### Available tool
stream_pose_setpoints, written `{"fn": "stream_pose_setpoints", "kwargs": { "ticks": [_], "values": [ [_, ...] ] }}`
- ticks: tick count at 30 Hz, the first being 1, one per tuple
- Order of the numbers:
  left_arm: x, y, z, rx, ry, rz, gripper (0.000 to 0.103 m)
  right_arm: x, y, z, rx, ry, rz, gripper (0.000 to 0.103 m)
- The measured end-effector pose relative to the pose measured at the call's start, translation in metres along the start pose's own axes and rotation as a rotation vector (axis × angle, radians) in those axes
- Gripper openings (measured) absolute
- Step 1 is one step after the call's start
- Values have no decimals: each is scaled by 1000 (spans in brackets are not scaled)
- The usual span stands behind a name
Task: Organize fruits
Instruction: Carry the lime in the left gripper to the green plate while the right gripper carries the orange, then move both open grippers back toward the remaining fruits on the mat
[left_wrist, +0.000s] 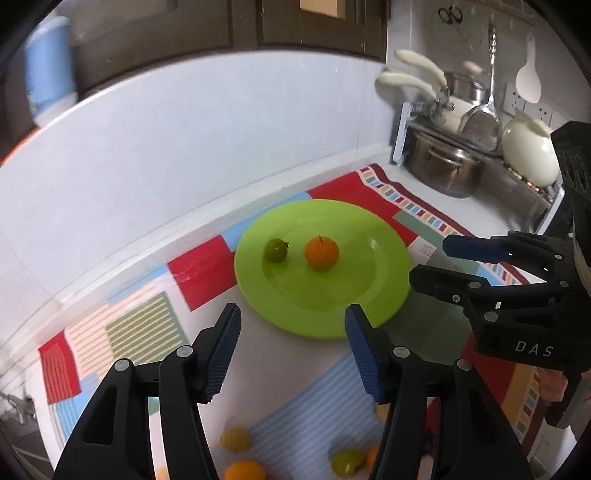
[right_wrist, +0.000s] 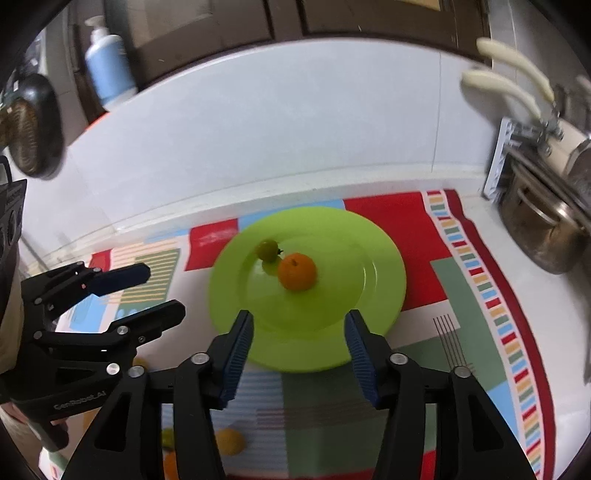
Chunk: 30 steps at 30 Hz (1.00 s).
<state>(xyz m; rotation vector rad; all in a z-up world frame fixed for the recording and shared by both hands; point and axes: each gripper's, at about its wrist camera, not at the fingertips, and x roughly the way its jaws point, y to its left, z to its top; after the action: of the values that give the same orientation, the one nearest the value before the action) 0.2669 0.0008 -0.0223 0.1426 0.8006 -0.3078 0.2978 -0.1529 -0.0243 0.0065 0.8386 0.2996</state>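
fruits (left_wrist: 236, 438) btm edge: blurred, cut off; pot (right_wrist: 546, 229): blurred, part hidden

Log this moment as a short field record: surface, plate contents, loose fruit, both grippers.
surface: patterned mat on a white counter
plate: green plate, holds a small green fruit and an orange, apart
loose fruit: yellow fruit, a second orange and a greenish fruit on the mat, near side
left gripper: open, nothing between its fingers
right gripper: open, nothing between its fingers
background: steel pot by a dish rack
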Motion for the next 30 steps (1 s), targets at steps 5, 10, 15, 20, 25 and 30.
{"fn": "stream_pose_setpoints", "kwargs": {
  "ticks": [5, 10, 15, 20, 25, 30],
  "values": [
    [-38, 0, -13, -17, -52, 11, 63, -27, 18, -9, -36, -40, -7, 57],
    [-73, -1, -26, -7, -106, 40, 68, -52, 39, -21, -70, -69, 11, 61],
    [-97, -3, -43, -9, -138, 58, 71, -68, 54, -34, -89, -78, 39, 61],
    [-113, -5, -62, -18, -146, 85, 74, -79, 69, -48, -116, -68, 62, 61],
    [-120, -4, -80, -29, -131, 101, 75, -79, 78, -61, -126, -33, 86, 61],
    [-121, -3, -96, -30, -107, 118, 75, -77, 86, -73, -139, 7, 100, 61]
  ]
}}
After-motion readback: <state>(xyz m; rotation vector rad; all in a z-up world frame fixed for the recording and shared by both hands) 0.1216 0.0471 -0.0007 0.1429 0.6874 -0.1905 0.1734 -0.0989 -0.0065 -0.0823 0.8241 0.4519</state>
